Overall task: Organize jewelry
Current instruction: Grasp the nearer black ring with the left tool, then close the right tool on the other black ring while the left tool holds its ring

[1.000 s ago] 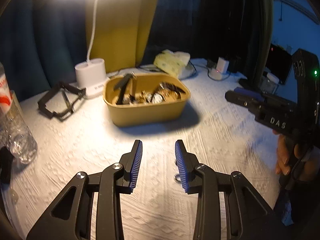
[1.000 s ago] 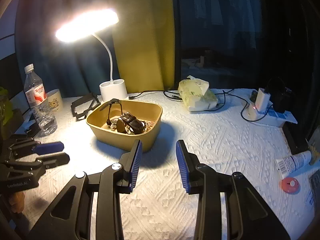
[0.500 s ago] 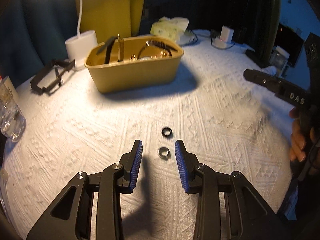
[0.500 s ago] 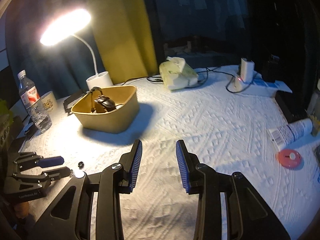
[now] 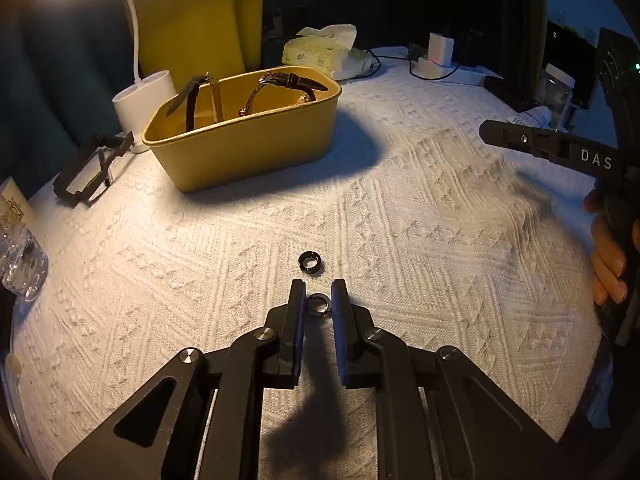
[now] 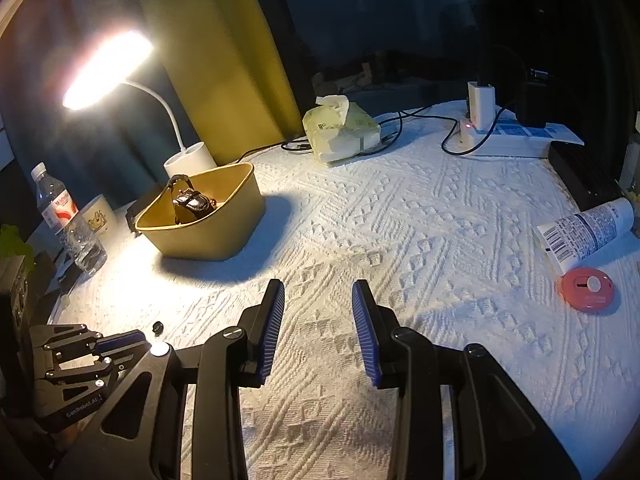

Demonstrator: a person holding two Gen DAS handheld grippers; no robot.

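In the left wrist view a silver ring (image 5: 318, 304) lies on the white cloth between the tips of my left gripper (image 5: 319, 294). The jaws have narrowed around it with small gaps on both sides. A black ring (image 5: 310, 261) lies just beyond the tips; it also shows in the right wrist view (image 6: 158, 326). A yellow tub (image 5: 256, 148) at the back holds watches (image 5: 288, 80). My right gripper (image 6: 318, 296) is open and empty over bare cloth, far to the right of the rings; it also shows in the left wrist view (image 5: 560, 148).
A white lamp base (image 5: 144, 104) and a black frame (image 5: 92, 168) stand left of the tub. A water bottle (image 6: 68, 224) and mug (image 6: 98, 216) are at the left. A tissue pack (image 6: 344, 128), power strip (image 6: 504, 136), tube (image 6: 588, 232) and pink disc (image 6: 587, 289) lie right.
My left gripper moved forward over the silver ring and its jaws closed in around it. My right gripper drifted right, away from the tub, and stayed open.
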